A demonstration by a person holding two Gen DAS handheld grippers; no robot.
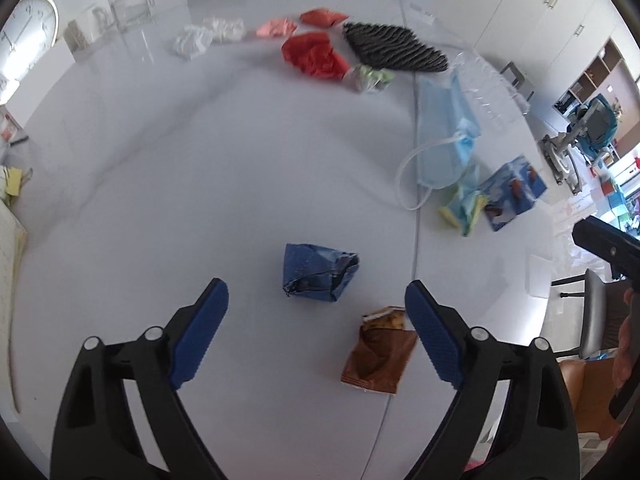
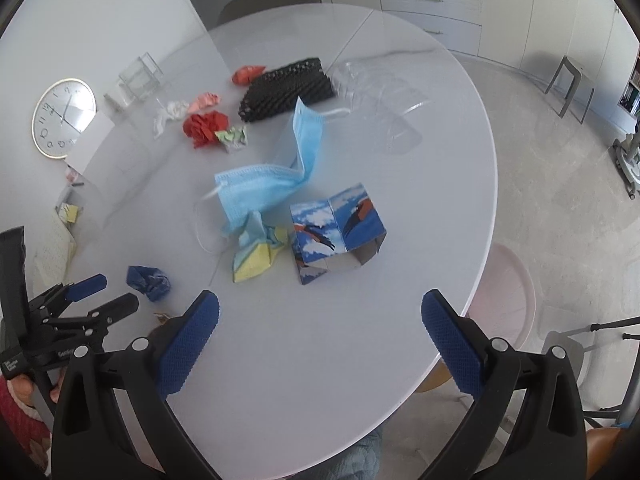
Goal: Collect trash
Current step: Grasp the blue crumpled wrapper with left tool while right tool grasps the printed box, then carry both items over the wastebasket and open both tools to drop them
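1. Left gripper [image 1: 316,312]: jaws wide, empty, above crumpled blue wrapper [image 1: 318,272] on the white round table [image 1: 160,200].
2. Right gripper [image 2: 320,314]: jaws wide, empty, near printed carton [image 2: 338,232].
3. Brown wrapper [image 1: 378,356]: beside left gripper's right finger.

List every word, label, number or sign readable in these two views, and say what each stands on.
Clock: numerals ring the dial; "12", "11", "10" and "8" can be made out, the rest are blurred.
Left tongs: white print on the handle in the right wrist view, too small and blurred to read.
Blue picture carton: printed images only, no legible words.
Brown wrapper: no lettering can be made out.
Nothing else carries readable text.
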